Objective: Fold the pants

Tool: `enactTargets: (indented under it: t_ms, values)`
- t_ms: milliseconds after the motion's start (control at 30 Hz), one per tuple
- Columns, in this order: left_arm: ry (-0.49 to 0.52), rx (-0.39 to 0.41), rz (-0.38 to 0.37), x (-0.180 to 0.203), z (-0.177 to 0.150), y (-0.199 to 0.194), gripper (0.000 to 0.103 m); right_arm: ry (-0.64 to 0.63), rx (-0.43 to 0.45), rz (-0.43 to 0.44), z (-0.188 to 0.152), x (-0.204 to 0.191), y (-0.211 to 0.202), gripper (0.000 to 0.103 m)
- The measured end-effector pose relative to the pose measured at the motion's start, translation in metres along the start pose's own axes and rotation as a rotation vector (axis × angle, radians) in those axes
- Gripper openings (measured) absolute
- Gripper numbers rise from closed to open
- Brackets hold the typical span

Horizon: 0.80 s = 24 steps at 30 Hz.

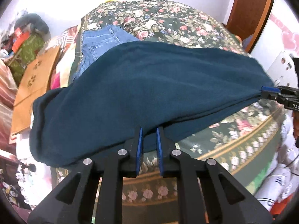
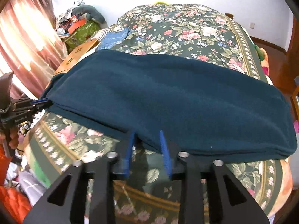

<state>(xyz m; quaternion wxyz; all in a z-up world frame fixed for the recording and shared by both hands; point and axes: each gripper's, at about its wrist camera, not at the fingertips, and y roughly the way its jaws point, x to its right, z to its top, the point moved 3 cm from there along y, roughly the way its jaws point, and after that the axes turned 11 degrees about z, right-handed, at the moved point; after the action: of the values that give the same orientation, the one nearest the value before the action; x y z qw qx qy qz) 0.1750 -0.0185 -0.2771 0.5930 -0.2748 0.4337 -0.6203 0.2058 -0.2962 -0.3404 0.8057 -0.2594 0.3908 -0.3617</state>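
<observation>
Dark teal fleece pants [image 1: 142, 85] lie folded lengthwise across the floral bedspread [image 1: 168, 24], also in the right wrist view [image 2: 168, 100]. My left gripper [image 1: 149, 130] sits at the pants' near edge, blue pads a little apart with the hem between their tips. In the right wrist view it shows at the left [image 2: 44, 101], pinching the cloth's left corner. My right gripper [image 2: 146, 136] is at the near hem, pads slightly apart and blurred. In the left wrist view it shows at the right [image 1: 265, 90], its tips against the pants' right end.
Folded blue jeans [image 1: 104, 43] lie on the bed behind the teal pants. A brown cardboard box [image 1: 35, 78] and cluttered items stand left of the bed. A wooden door [image 1: 250, 9] is at the back right. Pink curtains [image 2: 24, 37] hang left.
</observation>
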Motion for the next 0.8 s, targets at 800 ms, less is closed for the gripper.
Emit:
enactTargets:
  t_ms: [800]
  values:
    - [-0.118, 0.0, 0.0, -0.007, 0.043, 0.013, 0.05, 0.52, 0.27, -0.186, -0.047, 0.116, -0.084, 0.073]
